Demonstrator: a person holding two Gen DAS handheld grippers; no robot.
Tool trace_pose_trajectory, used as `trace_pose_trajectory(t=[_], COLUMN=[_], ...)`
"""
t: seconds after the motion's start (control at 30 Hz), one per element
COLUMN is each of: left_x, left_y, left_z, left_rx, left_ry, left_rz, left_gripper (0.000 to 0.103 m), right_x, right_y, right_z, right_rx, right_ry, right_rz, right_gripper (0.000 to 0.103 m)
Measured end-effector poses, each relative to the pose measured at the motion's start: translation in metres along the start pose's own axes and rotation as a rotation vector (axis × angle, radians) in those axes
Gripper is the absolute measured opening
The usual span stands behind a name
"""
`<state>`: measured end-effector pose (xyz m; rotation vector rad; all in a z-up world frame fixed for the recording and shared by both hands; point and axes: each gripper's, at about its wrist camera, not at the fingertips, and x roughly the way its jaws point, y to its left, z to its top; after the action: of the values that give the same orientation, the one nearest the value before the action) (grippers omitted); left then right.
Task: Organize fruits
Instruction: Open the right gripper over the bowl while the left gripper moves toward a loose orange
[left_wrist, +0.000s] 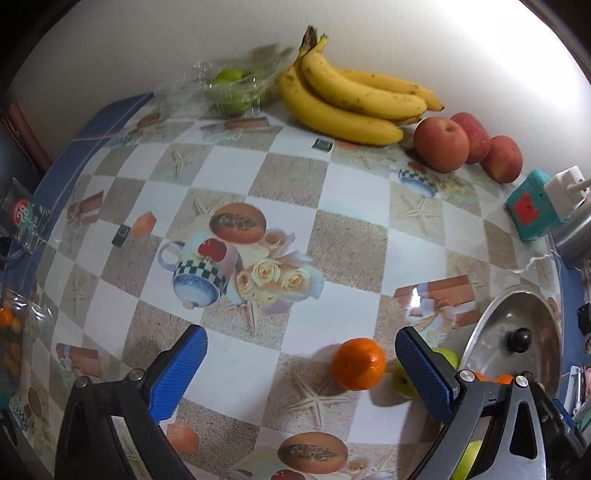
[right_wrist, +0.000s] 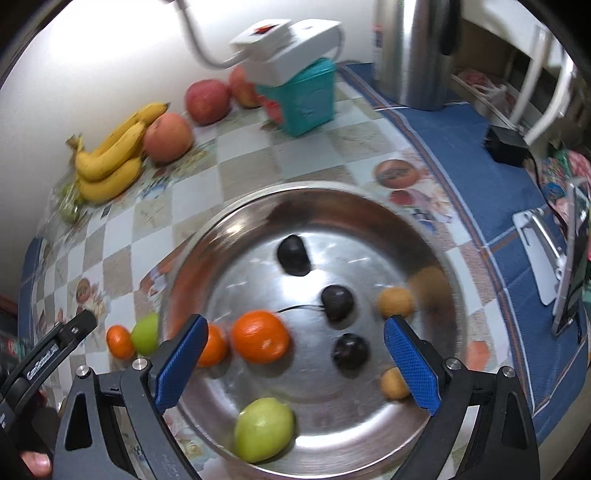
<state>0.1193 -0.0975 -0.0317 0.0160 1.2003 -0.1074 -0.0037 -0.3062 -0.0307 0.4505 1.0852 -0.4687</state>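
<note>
My left gripper (left_wrist: 301, 363) is open and empty above the table; an orange (left_wrist: 358, 363) lies on the cloth between its blue pads, nearer the right one, beside a green fruit (left_wrist: 400, 376). My right gripper (right_wrist: 291, 354) is open and empty over a steel plate (right_wrist: 373, 417). The plate holds two oranges (right_wrist: 260, 336), a green fruit (right_wrist: 264, 428), three dark plums (right_wrist: 336, 302) and small tan fruits (right_wrist: 395, 302). An orange (right_wrist: 119, 341) and a green fruit (right_wrist: 145, 334) lie left of the plate. The plate also shows in the left wrist view (left_wrist: 491, 332).
Bananas (left_wrist: 347, 99), three red apples (left_wrist: 441, 144) and a clear bag of green fruit (left_wrist: 231, 86) lie along the far wall. A teal box (right_wrist: 306, 99) with a white adapter (right_wrist: 284, 48) and a steel kettle (right_wrist: 413, 51) stand at the back right. The left gripper's arm (right_wrist: 55, 350) shows at left.
</note>
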Motion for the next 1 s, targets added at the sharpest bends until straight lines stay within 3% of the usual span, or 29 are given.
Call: trace_pose_trajectory(t=[0.2, 0.37, 0.67, 1.0], left_x=[0.009, 0.011, 0.016, 0.019], left_y=[0.002, 0.005, 0.002, -0.005], left_z=[-0.003, -0.002, -0.005, -0.006], left_rx=[0.000, -0.009, 0.007, 0.034], left_ry=[0.039, 0.056, 0.084, 0.101], left_rz=[0.000, -0.008, -0.015, -0.022], left_gripper=[0.103, 0.103, 0.103, 0.103], right_x=[0.008, 0.019, 0.034, 0.036], right_y=[0.040, 0.062, 0.068, 0.066], right_z=[-0.007, -0.015, -0.021, -0.020], right_rx=[-0.121, -0.191, -0.228, -0.223], right_ry=[0.031, 0.064, 0.089, 0.082], right_rz=[0.043, 0.025, -0.041, -0.040], right_gripper=[0.096, 0.096, 0.097, 0.101])
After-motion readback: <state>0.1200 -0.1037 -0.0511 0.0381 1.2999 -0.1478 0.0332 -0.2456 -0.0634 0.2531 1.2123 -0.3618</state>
